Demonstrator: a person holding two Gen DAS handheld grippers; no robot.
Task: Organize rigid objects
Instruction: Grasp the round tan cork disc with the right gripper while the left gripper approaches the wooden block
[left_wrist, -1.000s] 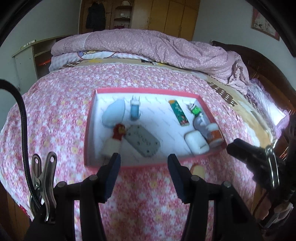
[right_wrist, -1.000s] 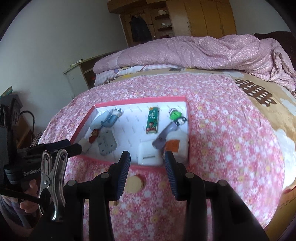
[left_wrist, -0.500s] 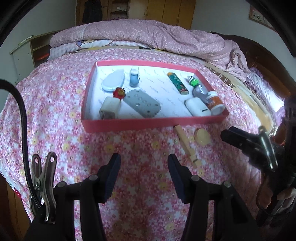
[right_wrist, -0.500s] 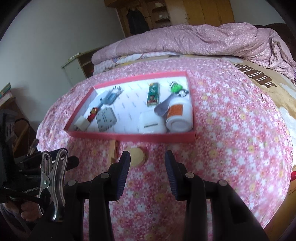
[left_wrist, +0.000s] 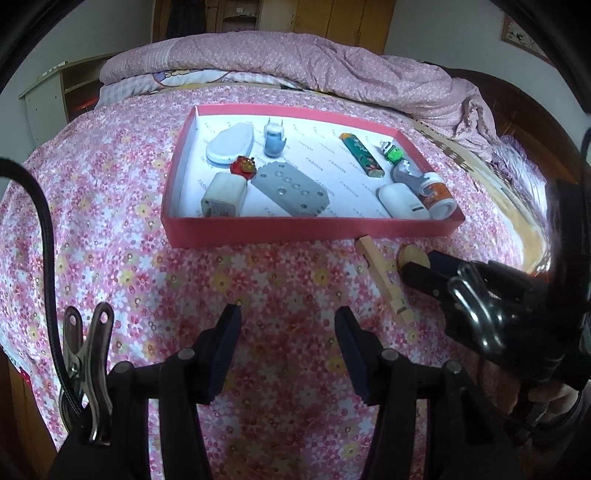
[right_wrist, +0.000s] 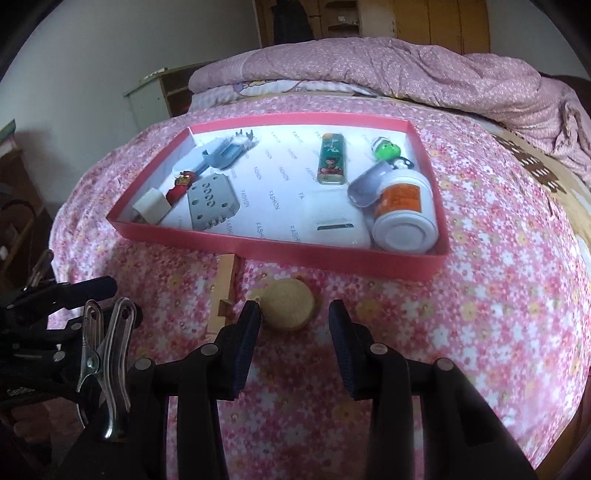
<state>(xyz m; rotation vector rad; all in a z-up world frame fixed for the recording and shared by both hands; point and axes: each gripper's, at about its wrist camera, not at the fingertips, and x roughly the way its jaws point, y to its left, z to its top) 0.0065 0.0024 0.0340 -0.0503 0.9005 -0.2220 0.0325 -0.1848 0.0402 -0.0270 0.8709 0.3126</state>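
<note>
Cork disc (right_wrist: 289, 304): lies on the flowered bedspread (right_wrist: 480, 295), just outside the pink tray's (right_wrist: 332, 260) near wall, beside a wooden clothespin (right_wrist: 224, 291).
Right gripper (right_wrist: 293, 317): fingers apart, empty, now lowered so the disc sits just ahead of the gap.
Left gripper (left_wrist: 288, 325): fingers apart, holding nothing, over bare bedspread.
Change: both cameras have pulled back from the tray, revealing the two loose items.
Meaning: probably the disc gets picked up next.
Tray contents: pill bottle (right_wrist: 404, 216), lighter (right_wrist: 331, 158), white charger (left_wrist: 224, 195).
</note>
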